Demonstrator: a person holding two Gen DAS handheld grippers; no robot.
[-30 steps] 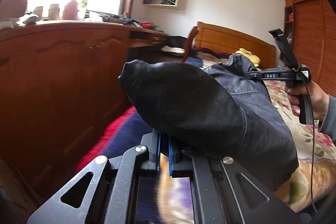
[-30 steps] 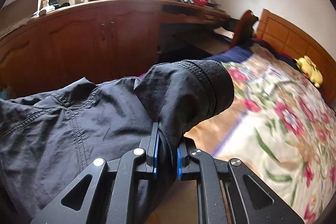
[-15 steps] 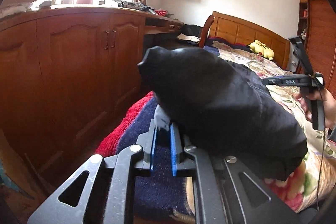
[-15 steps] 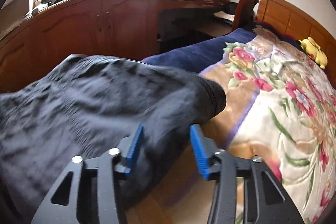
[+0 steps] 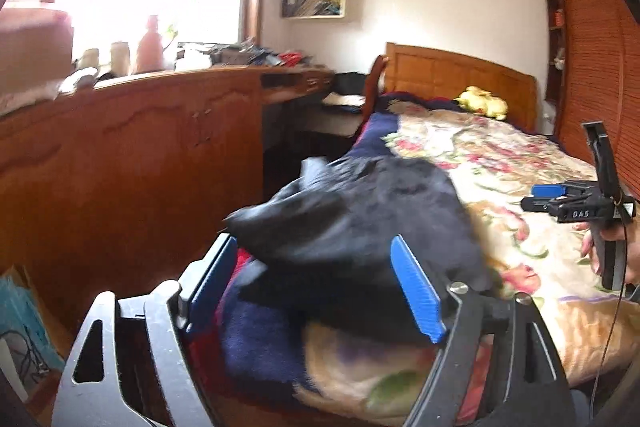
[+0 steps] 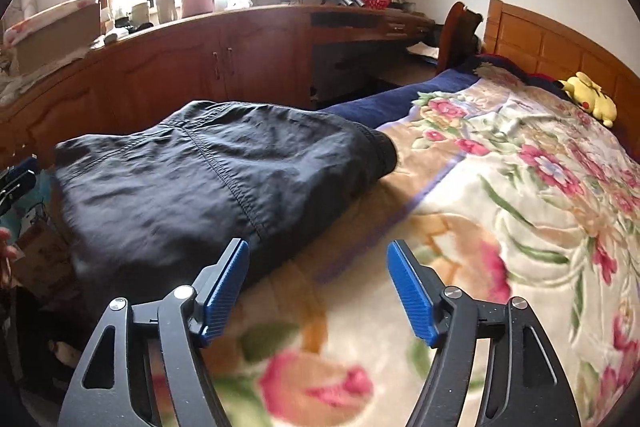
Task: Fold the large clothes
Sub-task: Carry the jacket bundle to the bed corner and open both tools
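A dark navy jacket (image 6: pixel 208 179) lies folded on the near left corner of the floral bedspread (image 6: pixel 520 195); it also shows in the left wrist view (image 5: pixel 360 223). My left gripper (image 5: pixel 316 291) is open, its blue pads on either side of the jacket's near edge, holding nothing. My right gripper (image 6: pixel 320 291) is open and empty just above the bedspread, to the right of the jacket. The right gripper also shows in the left wrist view (image 5: pixel 560 203), held off to the jacket's right.
A wooden cabinet (image 6: pixel 180 67) with a cluttered top runs along the bed's left side. A wooden headboard (image 6: pixel 560 43) and a yellow plush toy (image 6: pixel 592 97) are at the far end. A wooden wardrobe (image 5: pixel 592 67) stands at the right.
Both grippers have opened and let go of the jacket, the right one first. The jacket has dropped flat onto the bed, and both grippers have drawn back.
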